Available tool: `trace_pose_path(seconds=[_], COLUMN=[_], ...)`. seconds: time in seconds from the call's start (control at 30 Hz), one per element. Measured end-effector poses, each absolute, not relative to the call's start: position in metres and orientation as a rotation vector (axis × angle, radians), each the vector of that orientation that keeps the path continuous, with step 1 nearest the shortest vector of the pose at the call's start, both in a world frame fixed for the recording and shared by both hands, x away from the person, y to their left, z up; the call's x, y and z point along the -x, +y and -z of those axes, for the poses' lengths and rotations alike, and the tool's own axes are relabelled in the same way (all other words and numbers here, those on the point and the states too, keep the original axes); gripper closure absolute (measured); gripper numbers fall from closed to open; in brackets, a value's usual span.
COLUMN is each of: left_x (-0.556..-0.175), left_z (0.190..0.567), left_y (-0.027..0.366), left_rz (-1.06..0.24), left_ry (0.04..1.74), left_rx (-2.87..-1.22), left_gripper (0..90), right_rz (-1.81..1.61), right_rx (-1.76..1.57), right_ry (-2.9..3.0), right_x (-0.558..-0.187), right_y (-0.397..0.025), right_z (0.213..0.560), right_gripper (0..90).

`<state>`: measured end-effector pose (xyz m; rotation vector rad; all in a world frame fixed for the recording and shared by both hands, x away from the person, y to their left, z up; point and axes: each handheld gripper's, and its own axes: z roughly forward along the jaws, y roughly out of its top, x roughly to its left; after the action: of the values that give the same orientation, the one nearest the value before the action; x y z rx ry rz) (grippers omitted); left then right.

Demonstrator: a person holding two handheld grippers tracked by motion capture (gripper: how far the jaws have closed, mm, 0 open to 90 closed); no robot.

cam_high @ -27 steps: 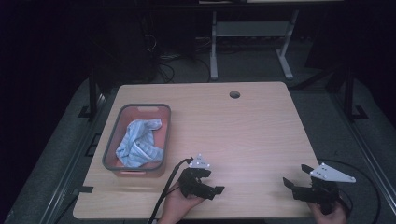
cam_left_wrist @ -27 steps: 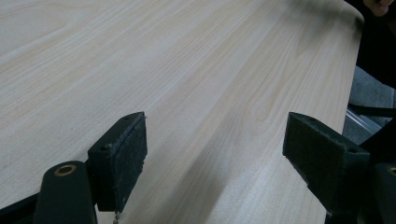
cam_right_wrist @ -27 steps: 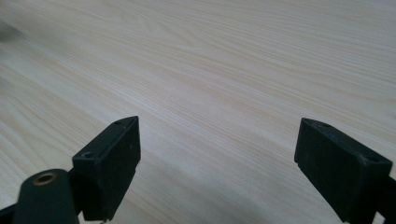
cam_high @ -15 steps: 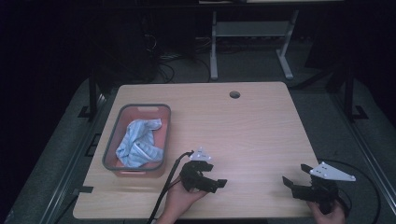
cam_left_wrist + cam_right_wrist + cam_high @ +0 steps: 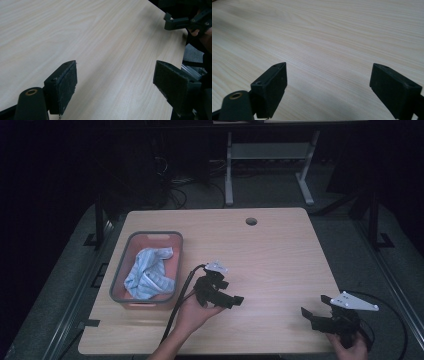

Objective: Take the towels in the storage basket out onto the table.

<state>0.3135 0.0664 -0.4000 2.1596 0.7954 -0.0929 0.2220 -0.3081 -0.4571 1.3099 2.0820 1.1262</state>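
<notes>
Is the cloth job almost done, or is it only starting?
Hard to tell which. The blue cloth lies bunched in the bin. Both grippers are open and hold nothing: the left gripper hovers over bare table right of the bin, the right gripper near the table's right front. If the cloth had to go in, that looks done; if it must come out, nothing is grabbed yet.

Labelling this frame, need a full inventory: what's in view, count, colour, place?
table: 1, light wood, centre; round hole near far edge
basket: 1, grey rim, pink inside, table's left
cloth: 1, light blue striped, crumpled in basket
metal stand: 1, grey, floor behind table
left tool: 1, black, jaws open, held over table near basket
right tool: 1, black, jaws open, table's near right corner
hands: 2, bottom edge
</notes>
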Motion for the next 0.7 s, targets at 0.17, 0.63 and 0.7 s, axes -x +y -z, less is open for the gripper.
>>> trace_pose_path(seconds=[0.17,0.63,0.7], left_x=[-0.324,-0.339,-0.341], left_z=[0.39,0.37,0.368], left_y=[0.07,0.066,0.067], left_rz=[0.099,0.106,0.109], left_ry=[0.801,0.791,0.795], left_rx=[-2.161,-2.191,-2.19], left_gripper=[19.5,19.6,19.7], right_rz=[-1.129,-1.123,-1.126], right_rx=[-1.301,-1.302,-1.303], right_ry=[2.089,2.095,2.096], right_x=[-0.222,-0.225,-0.225], right_y=[-0.306,-0.303,-0.304], right_z=[0.456,0.456,0.456], right_gripper=[13.8,13.8,13.8])
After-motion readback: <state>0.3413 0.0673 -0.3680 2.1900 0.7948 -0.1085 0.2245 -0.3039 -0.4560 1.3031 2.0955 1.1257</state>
